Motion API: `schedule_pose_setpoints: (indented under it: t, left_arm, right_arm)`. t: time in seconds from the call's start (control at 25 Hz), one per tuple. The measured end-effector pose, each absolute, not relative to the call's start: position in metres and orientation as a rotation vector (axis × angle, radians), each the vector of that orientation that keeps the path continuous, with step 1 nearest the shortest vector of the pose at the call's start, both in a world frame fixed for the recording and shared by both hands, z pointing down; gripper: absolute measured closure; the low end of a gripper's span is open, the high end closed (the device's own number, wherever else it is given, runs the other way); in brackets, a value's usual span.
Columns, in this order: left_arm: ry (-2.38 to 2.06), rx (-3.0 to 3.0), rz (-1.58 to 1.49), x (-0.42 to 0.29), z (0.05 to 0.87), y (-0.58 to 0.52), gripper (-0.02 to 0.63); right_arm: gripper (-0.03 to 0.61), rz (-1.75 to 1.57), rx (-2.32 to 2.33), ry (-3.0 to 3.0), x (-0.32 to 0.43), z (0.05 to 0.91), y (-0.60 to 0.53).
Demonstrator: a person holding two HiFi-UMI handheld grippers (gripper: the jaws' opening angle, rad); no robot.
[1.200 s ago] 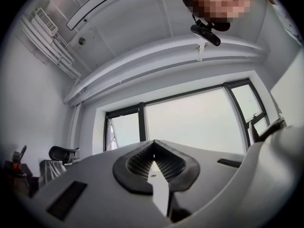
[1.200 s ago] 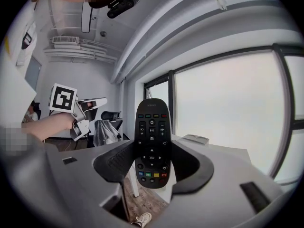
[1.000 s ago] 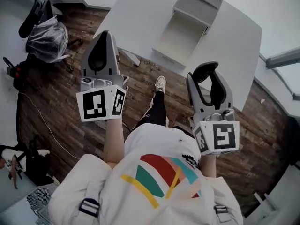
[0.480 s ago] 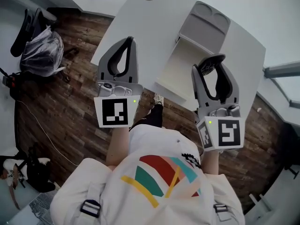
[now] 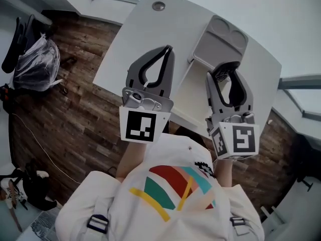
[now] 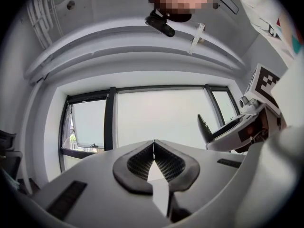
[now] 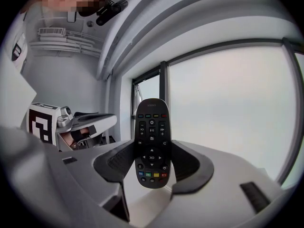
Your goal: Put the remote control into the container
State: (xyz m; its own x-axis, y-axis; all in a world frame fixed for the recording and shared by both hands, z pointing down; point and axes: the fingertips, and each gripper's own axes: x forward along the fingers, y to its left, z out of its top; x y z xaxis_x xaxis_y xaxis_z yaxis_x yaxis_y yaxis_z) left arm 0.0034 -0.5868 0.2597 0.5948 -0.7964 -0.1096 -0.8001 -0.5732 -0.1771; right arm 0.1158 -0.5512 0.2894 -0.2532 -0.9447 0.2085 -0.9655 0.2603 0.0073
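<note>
A black remote control (image 7: 152,146) with coloured buttons stands upright between the pads of my right gripper (image 7: 152,144), which is shut on it. In the head view the right gripper (image 5: 226,68) is raised in front of the open grey container (image 5: 186,100) on the white table (image 5: 135,39), and the remote (image 5: 221,74) shows only as a dark shape between the jaws. My left gripper (image 5: 168,50) is held up beside it, to the left of the container. Its jaws (image 6: 154,142) are shut with nothing between them.
The container's grey lid (image 5: 221,38) lies open at the far side. A round cable port (image 5: 158,6) sits near the table's far edge. Wooden floor (image 5: 65,114) lies left of the table, with a plastic bag (image 5: 36,62). Both gripper views face windows.
Both grippers have moved forward from over the floor to over the table and container. The left gripper has swung right, closer to the right one. The remote stays gripped.
</note>
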Motion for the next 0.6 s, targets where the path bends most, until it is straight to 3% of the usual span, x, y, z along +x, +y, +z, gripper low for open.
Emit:
schedule_pose_setpoints:
  t: [0.4, 0.6]
  left_arm:
    - [1.238, -2.672, -0.148, 0.022, 0.320, -0.611, 0.606]
    - [1.213, -2.822, -0.068, 0.042, 0.347, -0.613, 0.606]
  right_arm:
    - [0.336, 0.351, 1.787, -2.162, 0.147, 0.358, -0.557]
    - [0.336, 0.466, 1.715, -2.142, 0.147, 0.392, -0.557]
